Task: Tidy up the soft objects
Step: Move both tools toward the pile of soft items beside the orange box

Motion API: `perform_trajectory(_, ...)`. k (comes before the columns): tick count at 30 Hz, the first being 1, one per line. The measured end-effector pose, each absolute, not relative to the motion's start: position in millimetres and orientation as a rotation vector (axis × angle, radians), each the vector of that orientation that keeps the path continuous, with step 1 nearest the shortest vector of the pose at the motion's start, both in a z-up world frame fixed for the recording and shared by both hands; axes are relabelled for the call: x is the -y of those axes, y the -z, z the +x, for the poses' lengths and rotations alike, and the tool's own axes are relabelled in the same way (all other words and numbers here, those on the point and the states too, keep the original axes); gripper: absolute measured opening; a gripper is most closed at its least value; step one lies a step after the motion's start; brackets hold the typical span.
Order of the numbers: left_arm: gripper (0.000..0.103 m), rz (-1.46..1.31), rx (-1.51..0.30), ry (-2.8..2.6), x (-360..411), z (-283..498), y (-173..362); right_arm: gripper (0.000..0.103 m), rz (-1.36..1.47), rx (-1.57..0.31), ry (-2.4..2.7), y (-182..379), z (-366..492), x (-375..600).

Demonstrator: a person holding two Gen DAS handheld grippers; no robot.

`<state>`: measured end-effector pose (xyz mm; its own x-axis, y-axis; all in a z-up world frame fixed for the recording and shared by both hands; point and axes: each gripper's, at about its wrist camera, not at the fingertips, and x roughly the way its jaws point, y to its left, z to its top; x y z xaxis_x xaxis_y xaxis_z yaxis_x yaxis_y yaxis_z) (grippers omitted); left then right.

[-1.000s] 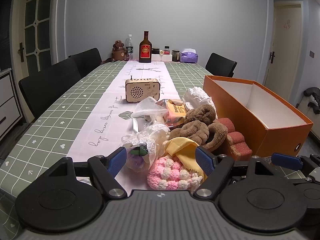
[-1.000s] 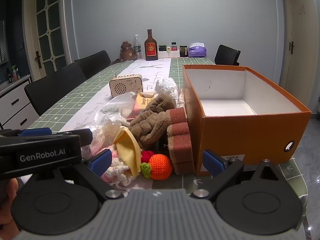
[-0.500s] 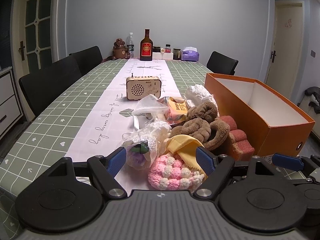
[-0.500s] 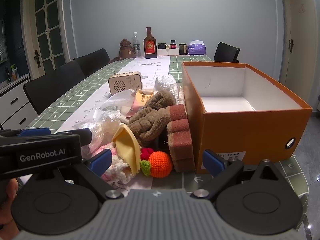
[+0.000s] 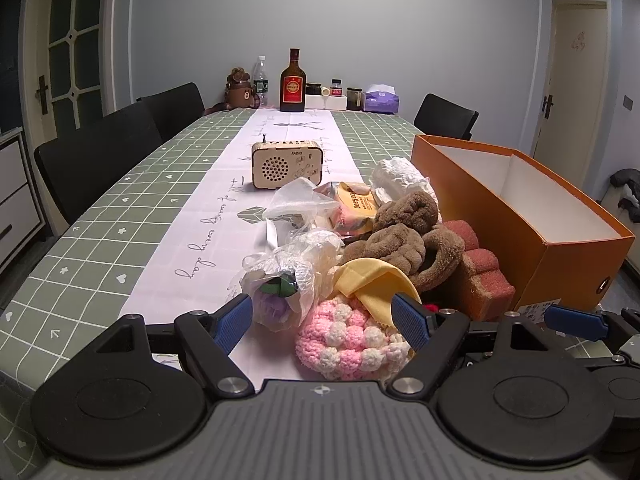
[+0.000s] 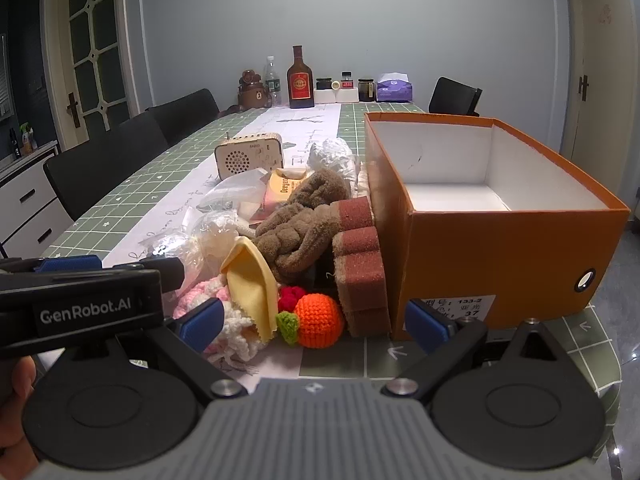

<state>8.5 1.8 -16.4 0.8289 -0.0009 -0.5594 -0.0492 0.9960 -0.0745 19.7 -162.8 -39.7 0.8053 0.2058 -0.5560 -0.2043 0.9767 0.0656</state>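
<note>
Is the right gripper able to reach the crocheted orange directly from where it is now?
Probably yes. The right gripper is open and the crocheted orange lies on the table right ahead of the jaws, at the pile's near edge, with nothing on top. The red sponge beside it crowds the right side.

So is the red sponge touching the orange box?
Touching. In the right wrist view the red sponge leans flush against the side wall of the orange box, with no gap showing between them.
</note>
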Motion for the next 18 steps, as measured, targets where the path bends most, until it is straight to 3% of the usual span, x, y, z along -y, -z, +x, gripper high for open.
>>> perform_trajectory(18,0.093,-0.094,-0.578,0.009,-3.5,13.9,23.3,0.095,0.012,-0.601,-0.245,47.5,24.0,164.8)
